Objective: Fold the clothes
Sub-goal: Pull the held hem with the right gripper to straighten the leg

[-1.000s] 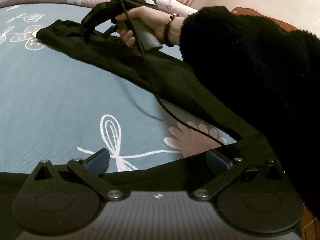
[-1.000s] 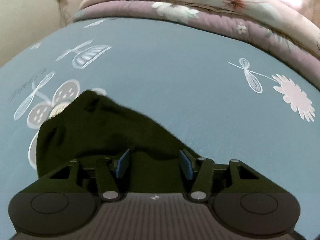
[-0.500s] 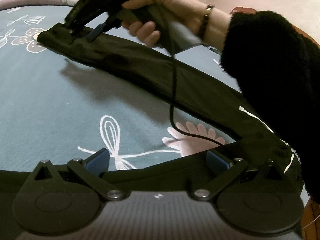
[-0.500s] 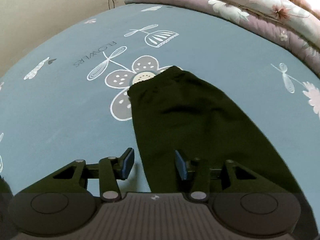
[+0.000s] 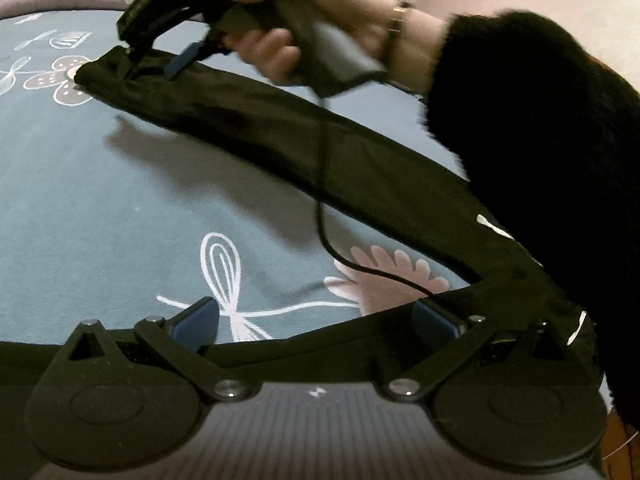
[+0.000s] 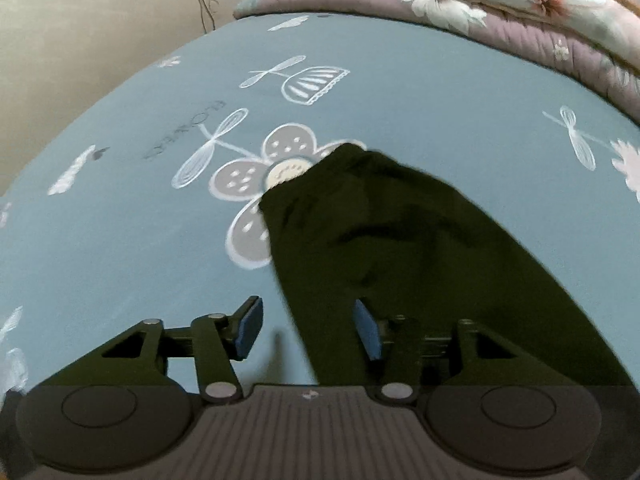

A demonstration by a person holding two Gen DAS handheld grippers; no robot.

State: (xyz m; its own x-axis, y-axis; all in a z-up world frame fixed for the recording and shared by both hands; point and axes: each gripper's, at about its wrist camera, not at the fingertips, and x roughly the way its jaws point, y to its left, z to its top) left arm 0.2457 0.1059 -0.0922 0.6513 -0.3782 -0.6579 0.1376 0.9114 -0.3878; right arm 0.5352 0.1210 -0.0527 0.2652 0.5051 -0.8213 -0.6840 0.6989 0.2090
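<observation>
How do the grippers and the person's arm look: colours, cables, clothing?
Both grippers, left and right, are black with blue finger pads and a ribbed grey body. A black cable hangs from the right one. The person wears a fuzzy black sleeve and a beaded bracelet.

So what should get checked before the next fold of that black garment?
1. Left claw open: ok.
2. Right claw open: ok.
3. Garment edge between the right claw's fingers: ok, in the right wrist view.
4. Garment flat on the sheet: cannot tell; a shadow under its far end suggests it is raised.
5. Cable clear of the garment: not ok, it hangs across it.
</observation>
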